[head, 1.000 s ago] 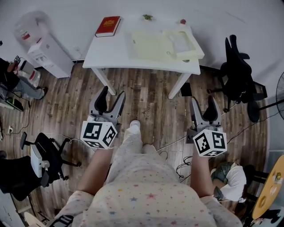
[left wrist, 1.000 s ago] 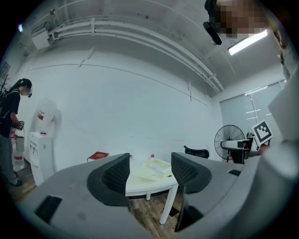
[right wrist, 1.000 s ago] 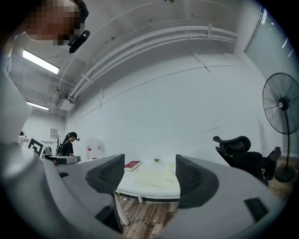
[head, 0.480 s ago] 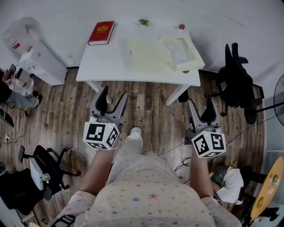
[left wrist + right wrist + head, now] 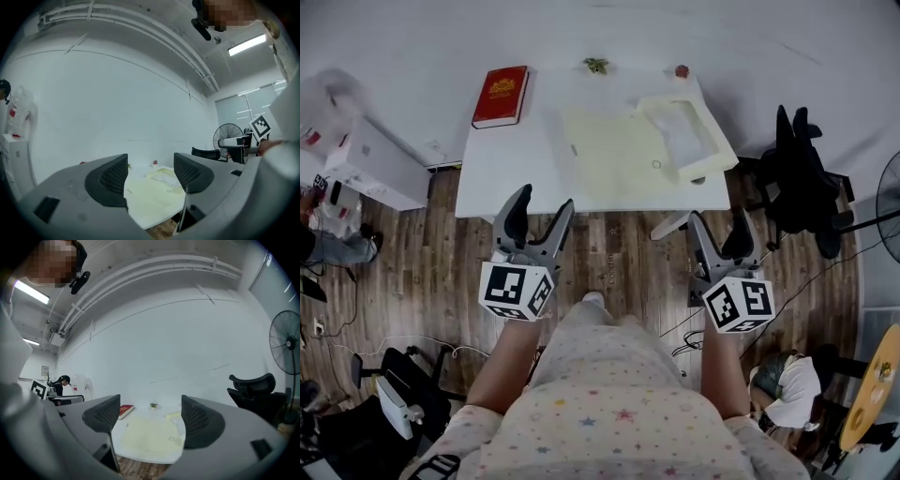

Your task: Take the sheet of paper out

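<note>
Tongs: left gripper (image 5: pixel 544 199), right gripper (image 5: pixel 717 220) spread, empty, short of the bench (image 5: pixel 506 159) near edge.
Best move: pin folder (image 5: pixel 614 155), draw sheet of paper (image 5: pixel 682 131) out flat at right edge.

One table (image 5: pixel 502 178) carries one red book (image 5: pixel 500 96), one pale yellow folder (image 5: pixel 614 155) (lying open, its flap at the table's right end), one sheet of paper (image 5: pixel 682 133) on that flap, and one small green thing (image 5: pixel 596 65) and one small red thing (image 5: pixel 682 70) at the table's far edge. One black chair (image 5: pixel 797 164) stands right of the table and one white cabinet (image 5: pixel 370 164) left of it. Two grippers are on the table's near side: the left gripper (image 5: pixel 546 197) and the right gripper (image 5: pixel 718 217).
</note>
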Demonstrator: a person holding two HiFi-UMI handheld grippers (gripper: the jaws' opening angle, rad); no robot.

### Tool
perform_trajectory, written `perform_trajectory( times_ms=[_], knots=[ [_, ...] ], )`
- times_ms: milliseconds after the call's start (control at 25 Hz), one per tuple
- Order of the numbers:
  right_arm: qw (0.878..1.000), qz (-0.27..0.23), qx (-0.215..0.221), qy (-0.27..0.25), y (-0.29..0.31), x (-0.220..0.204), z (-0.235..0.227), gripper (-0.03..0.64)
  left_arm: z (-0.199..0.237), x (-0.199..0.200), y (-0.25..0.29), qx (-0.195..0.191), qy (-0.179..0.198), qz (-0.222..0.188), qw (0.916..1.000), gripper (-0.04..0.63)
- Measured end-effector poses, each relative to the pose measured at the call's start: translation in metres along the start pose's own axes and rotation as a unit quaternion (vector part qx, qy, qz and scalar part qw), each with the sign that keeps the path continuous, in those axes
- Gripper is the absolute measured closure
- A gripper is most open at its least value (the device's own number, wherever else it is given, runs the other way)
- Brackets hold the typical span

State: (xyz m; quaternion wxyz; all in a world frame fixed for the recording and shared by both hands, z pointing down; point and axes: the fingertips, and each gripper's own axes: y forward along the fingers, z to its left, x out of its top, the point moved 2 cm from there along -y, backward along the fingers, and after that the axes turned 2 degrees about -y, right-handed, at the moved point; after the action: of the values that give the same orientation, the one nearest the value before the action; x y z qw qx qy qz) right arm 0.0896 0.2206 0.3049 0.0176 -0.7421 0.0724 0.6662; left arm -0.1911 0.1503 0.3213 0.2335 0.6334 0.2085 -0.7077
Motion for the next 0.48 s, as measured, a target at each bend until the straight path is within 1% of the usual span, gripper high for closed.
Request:
perform_trajectory(
  times_ms=[120,280,480],
  knots=[
    [1.000,0.001,-0.011,0.003,0.015,0.002,-0.003,0.227,0.015,0.000,0.019,-0.005,-0.004,0.003,1.0000,0.313],
    [1.000,0.018,-0.023,0.007,0.030,-0.004,-0.016,0.227,0.022,-0.011,0.042,-0.007,-0.019,0.018,0.9996,0.314],
    [0.999,0.023,-0.019,0.011,0.058,-0.012,-0.039,0.227,0.025,-0.024,0.070,0.000,-0.029,0.033,0.9990,0.313]
  ],
)
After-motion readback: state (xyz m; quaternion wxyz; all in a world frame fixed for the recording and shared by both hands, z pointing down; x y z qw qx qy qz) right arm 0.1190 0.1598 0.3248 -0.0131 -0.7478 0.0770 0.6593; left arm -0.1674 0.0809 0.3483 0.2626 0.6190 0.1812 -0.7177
